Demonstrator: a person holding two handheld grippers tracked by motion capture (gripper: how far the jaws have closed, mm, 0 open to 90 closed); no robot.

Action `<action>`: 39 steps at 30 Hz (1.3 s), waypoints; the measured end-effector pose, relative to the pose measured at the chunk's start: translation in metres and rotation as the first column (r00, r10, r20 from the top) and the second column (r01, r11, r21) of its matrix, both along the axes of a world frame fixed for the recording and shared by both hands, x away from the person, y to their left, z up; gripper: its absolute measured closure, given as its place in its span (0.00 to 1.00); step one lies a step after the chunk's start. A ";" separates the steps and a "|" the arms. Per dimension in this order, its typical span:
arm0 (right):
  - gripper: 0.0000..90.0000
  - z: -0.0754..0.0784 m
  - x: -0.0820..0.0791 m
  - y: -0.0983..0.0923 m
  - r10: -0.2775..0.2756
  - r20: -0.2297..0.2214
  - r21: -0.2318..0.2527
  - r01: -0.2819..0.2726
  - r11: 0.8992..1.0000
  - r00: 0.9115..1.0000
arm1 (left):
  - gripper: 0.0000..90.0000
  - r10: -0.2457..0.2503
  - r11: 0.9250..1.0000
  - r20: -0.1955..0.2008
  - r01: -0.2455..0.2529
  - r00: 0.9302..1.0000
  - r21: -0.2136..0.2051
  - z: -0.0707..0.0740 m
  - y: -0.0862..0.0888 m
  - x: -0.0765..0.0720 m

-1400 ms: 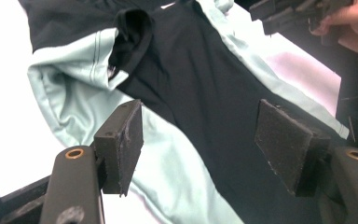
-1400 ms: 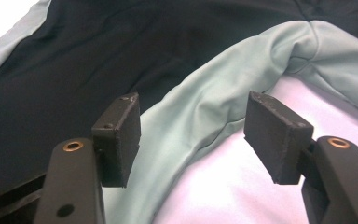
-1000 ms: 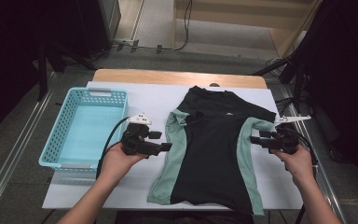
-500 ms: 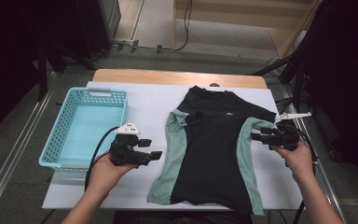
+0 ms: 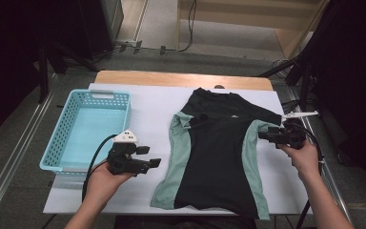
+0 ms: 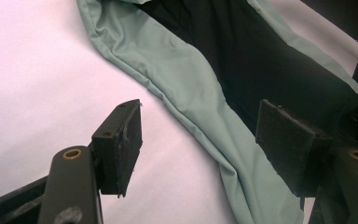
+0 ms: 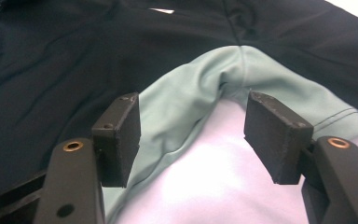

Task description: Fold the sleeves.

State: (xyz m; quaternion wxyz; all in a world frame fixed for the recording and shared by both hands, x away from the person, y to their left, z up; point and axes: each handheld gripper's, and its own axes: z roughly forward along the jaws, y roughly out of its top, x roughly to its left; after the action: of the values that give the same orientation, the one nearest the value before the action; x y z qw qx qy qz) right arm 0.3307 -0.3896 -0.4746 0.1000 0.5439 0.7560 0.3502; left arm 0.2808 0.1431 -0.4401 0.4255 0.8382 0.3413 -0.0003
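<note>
A black T-shirt [image 5: 214,152] with mint-green side panels lies flat on the white-covered table [image 5: 147,102], collar at the far side. My left gripper [image 5: 153,163] hovers just left of the shirt's lower left side, pointing toward it. In the left gripper view its jaws [image 6: 198,140] stand open, with the green panel [image 6: 186,88] beyond them and nothing held. My right gripper [image 5: 263,136] sits at the shirt's right sleeve. In the right gripper view it is open [image 7: 193,126], facing the green underarm fold [image 7: 200,88] without gripping it.
A light-blue plastic basket [image 5: 64,143] stands at the table's left side, just beside my left hand. The wooden table edge [image 5: 181,78] runs along the back. Dark equipment and cables surround the table on the floor.
My left gripper has drawn back from the shirt's left sleeve, moving left and toward the near edge. The right gripper has stayed at the right sleeve.
</note>
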 end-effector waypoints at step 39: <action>0.38 -0.006 0.046 -0.032 -0.166 -0.016 -0.024 0.165 0.986 0.986 | 0.36 0.037 0.999 -0.010 -0.037 0.999 0.001 -0.009 0.011 -0.013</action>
State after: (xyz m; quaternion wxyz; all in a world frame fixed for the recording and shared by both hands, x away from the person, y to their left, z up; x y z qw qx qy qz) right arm 0.3771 -0.4219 -0.4803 0.1279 0.6068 0.7130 0.3274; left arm 0.2682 0.1537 -0.4487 0.4233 0.8319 0.3589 0.0039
